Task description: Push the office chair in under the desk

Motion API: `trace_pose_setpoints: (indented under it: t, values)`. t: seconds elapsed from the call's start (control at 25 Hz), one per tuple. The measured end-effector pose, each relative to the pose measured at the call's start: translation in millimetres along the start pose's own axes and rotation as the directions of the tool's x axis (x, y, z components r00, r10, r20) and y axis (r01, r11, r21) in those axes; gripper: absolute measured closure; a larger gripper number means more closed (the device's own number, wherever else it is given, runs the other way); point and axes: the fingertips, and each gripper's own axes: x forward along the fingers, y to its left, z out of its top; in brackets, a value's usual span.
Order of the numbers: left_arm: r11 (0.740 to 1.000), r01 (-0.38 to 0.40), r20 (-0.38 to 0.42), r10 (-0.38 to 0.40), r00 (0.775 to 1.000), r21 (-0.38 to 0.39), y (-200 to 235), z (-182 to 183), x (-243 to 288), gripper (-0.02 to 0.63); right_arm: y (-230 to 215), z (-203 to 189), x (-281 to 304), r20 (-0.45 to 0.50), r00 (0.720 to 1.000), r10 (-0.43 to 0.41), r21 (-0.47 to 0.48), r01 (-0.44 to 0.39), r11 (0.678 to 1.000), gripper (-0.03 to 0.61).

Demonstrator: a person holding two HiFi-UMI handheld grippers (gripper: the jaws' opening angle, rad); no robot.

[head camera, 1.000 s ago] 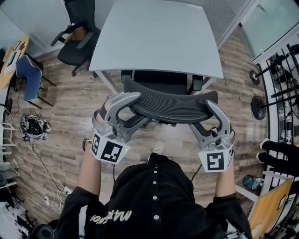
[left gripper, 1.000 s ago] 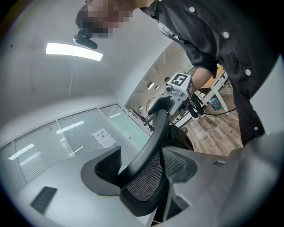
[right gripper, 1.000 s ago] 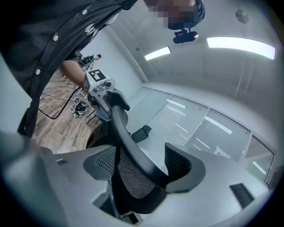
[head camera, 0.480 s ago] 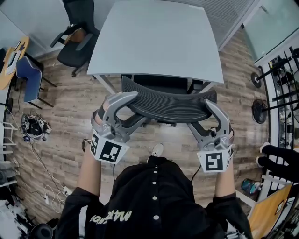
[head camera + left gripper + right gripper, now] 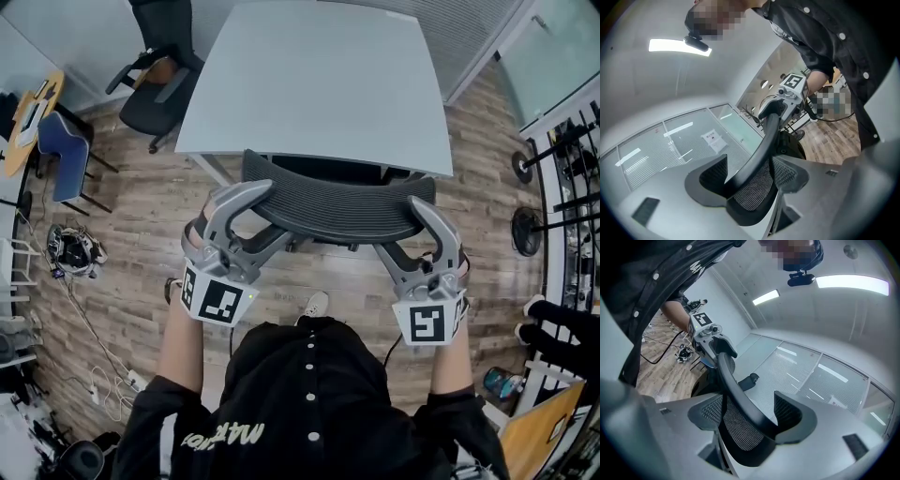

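Two changes stand out against a second ago: the office chair [image 5: 337,202] sits deeper under the grey desk [image 5: 309,75], and both grippers are further forward with it. Its seat, then partly showing between desk edge and backrest, is now almost wholly hidden beneath the top. The curved top rim of the mesh backrest lies just beside the desk's near edge.

At the left end of the backrest, the left gripper [image 5: 272,214] has its jaws spread wide, one on each side of the rim. In the left gripper view, the black rim and mesh run up between the two grey jaws and rest against the inner face of the left one. No squeeze is visible.

A light shoe [image 5: 314,305] shows on the wood floor [image 5: 141,272] between the two forearms, below the chair.

At the right end, the right gripper [image 5: 403,230] mirrors this, jaws likewise wide apart and straddling the rim. In the right gripper view the backrest's end fills the gap and touches the right jaw.

A second black chair [image 5: 155,66] stands well apart, beyond the desk's far left corner.
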Motion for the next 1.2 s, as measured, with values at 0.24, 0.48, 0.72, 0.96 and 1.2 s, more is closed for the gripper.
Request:
trace_pose_setpoints:
  t: [0.24,0.48,0.72,0.96,1.2]
  values:
    - [1.0,-0.019,-0.003,0.019,1.0,0.004,7,-4,11,0.321,-10,-6,9,0.012,1.0,0.005,-0.005,-0.005,1.0,0.259]
    - [1.0,-0.015,0.007,0.015,1.0,0.006,15,-11,21,0.321,-17,-12,20,0.003,1.0,-0.003,0.003,0.003,1.0,0.256]
    - [1.0,-0.006,0.02,0.006,1.0,0.007,20,-17,31,0.321,-22,-22,29,-0.031,0.999,0.007,0.016,-0.006,1.0,0.256]
    - [1.0,0.003,0.033,-0.003,0.999,0.007,28,-24,42,0.321,-29,-26,38,-0.034,0.999,-0.005,0.005,0.005,1.0,0.256]
    - [1.0,0.014,0.032,-0.014,0.999,0.004,40,-36,52,0.321,-35,-30,54,-0.034,0.999,-0.019,0.009,0.019,1.0,0.256]
